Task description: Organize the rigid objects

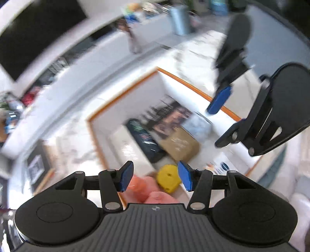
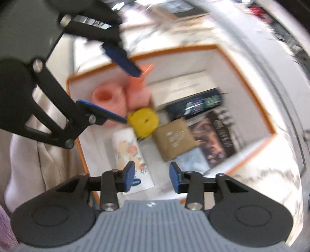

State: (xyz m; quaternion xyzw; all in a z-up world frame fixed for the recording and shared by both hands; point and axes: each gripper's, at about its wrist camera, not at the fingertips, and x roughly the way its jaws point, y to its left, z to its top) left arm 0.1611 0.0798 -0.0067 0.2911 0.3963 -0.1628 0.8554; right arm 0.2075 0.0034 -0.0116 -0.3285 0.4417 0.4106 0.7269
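Right wrist view, blurred: orange-rimmed box holds yellow block, seemingly books.

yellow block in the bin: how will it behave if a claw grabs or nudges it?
The yellow block looks like rigid moulded plastic, so probably stiff and light. Its rounded corners and smooth faces could let it slip or twist between pads. It sits wedged against the pink pieces and the brown box, so a nudge likely shifts those too.

A home: dark television (wall-mounted); cluttered shelf.

Matt brown paper box, glossy book
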